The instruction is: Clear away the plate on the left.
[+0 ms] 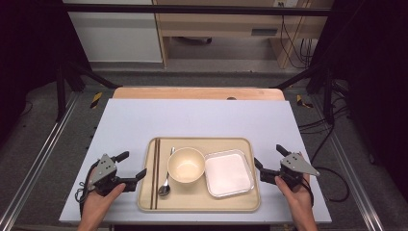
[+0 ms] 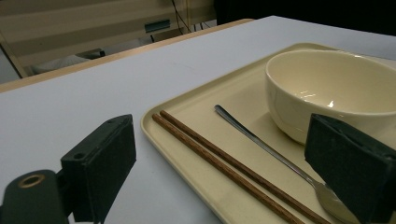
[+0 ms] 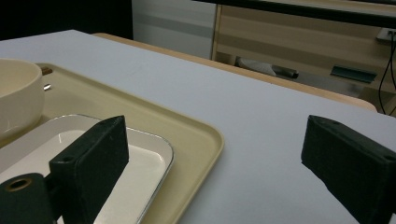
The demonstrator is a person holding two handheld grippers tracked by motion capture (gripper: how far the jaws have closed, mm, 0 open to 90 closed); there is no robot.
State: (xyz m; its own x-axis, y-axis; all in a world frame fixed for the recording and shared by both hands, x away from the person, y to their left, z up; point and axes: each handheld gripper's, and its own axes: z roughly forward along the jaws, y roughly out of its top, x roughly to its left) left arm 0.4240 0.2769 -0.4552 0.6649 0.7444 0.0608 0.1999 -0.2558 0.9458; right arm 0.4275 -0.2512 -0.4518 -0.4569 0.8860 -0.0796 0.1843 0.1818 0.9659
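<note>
1. The left hand-held gripper [image 1: 133, 166] is sitting nearest, on the desk [image 1: 192, 115] just left of the tray [image 1: 199, 207], with its jaws standing wide and nothing between them.
2. The right hand-held gripper [image 1: 270, 160] is mirroring it at the tray's right edge, also gaping wide and holding nothing.
3. The tray is lying on the near half of the desk, between the two grippers, and is carrying four things.
4. From left to right it is bearing chopsticks [image 1: 155, 173], a spoon [image 1: 166, 180], a bowl [image 1: 185, 164] and a dish [image 1: 228, 173].
5. Judging by its look, the tray is behaving as a stiff, light plastic piece with a raised rim, and that rim is offering the best hold: one gripper on each short side.
6. The load is likely making it trickier: the bowl and dish are looking hard, smooth and breakable, and the chopsticks and spoon are lying loose, so any tilt is risking a slide.
7. In the left gripper view the chopsticks [image 2: 224, 163] are running beside the spoon [image 2: 275, 154], apart from the bowl [image 2: 327, 88].
8. Beyond the tray, the desk is stretching bare to its far wooden edge.
</note>
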